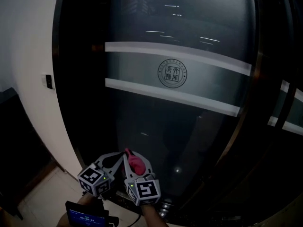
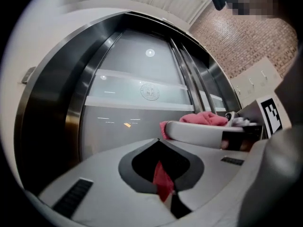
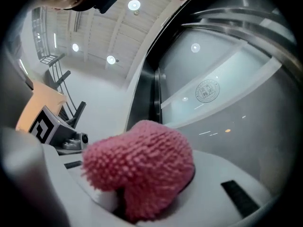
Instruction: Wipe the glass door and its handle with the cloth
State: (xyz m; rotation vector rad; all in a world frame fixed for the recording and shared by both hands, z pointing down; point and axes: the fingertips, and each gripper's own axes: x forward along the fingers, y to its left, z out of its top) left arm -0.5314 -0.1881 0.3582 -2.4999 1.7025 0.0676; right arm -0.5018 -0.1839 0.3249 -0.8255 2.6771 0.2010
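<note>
A dark glass door (image 1: 180, 126) with two frosted stripes and a round emblem (image 1: 172, 73) stands in front of me. Low in the head view, both grippers are held close together before the door's lower part. My right gripper (image 1: 134, 157) is shut on a bunched pink cloth (image 1: 137, 164), which fills its jaws in the right gripper view (image 3: 142, 169). My left gripper (image 1: 114, 159) is shut on a thin corner of the same cloth (image 2: 163, 181). I cannot make out the door's handle in any view.
A white wall (image 1: 28, 56) with a small dark switch plate (image 1: 48, 81) borders the door on the left. A steel frame (image 2: 75, 112) edges the glass. Another glass panel (image 1: 286, 103) lies to the right. A device with a blue screen (image 1: 85, 217) sits low over the tiled floor (image 1: 42, 197).
</note>
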